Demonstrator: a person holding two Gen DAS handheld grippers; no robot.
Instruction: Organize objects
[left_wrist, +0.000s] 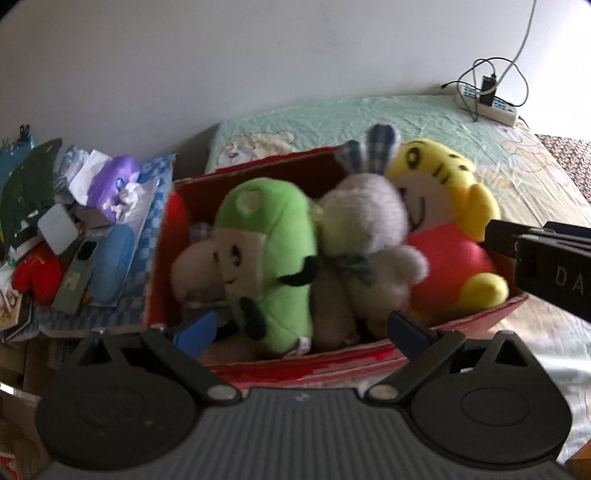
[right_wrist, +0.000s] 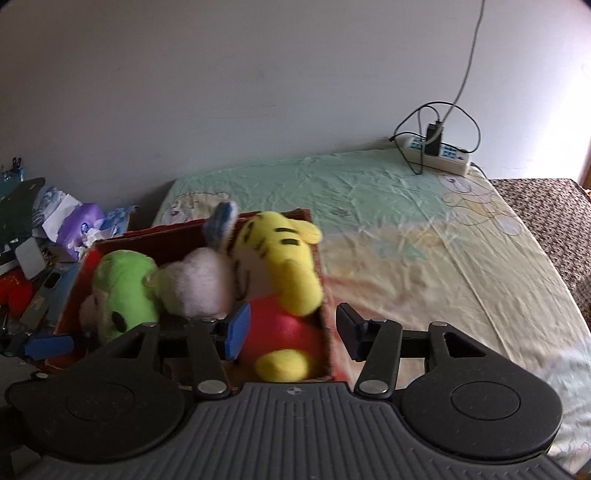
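A red cardboard box (left_wrist: 332, 363) (right_wrist: 327, 325) stands on the bed and holds three plush toys: a green one (left_wrist: 273, 251) (right_wrist: 122, 288), a grey-white one (left_wrist: 369, 236) (right_wrist: 199, 288) and a yellow tiger in a red shirt (left_wrist: 443, 236) (right_wrist: 288, 280). My left gripper (left_wrist: 303, 328) is open and empty at the box's near wall, in front of the green toy. My right gripper (right_wrist: 291, 332) is open and empty, its fingers astride the box's right wall beside the tiger. It also shows in the left wrist view (left_wrist: 543, 254).
A cluttered surface lies left of the box with a purple tissue pack (left_wrist: 114, 181) (right_wrist: 83, 225), a blue case (left_wrist: 110, 266) and a red plush (left_wrist: 37, 273). A power strip with cables (left_wrist: 485, 99) (right_wrist: 439, 151) sits at the bed's far edge. The bed sheet (right_wrist: 424, 236) stretches right.
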